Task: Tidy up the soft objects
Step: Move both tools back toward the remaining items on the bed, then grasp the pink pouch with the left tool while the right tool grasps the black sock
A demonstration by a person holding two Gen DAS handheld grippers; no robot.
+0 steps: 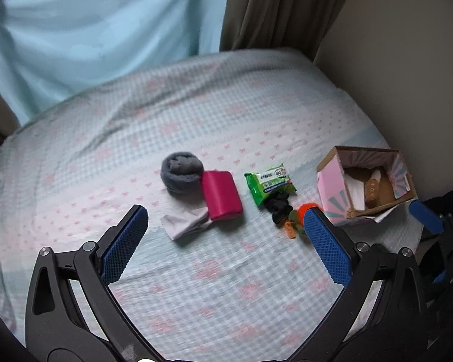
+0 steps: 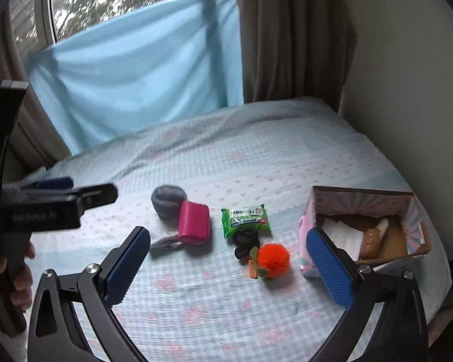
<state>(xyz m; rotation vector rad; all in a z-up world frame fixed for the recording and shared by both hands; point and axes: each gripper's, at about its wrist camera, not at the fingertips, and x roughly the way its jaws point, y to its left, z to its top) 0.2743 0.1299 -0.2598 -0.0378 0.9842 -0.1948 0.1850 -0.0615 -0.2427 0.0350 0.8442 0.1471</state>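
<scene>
On the bed lies a row of soft things: a grey roll touching a pink pad, whose near end rests on a white cloth. To their right lies a green pack, with a black scrunchie at its near edge and an orange pompom just beside that. Farther right stands an open box. The left gripper and right gripper are both spread wide, holding nothing, above the sheet.
</scene>
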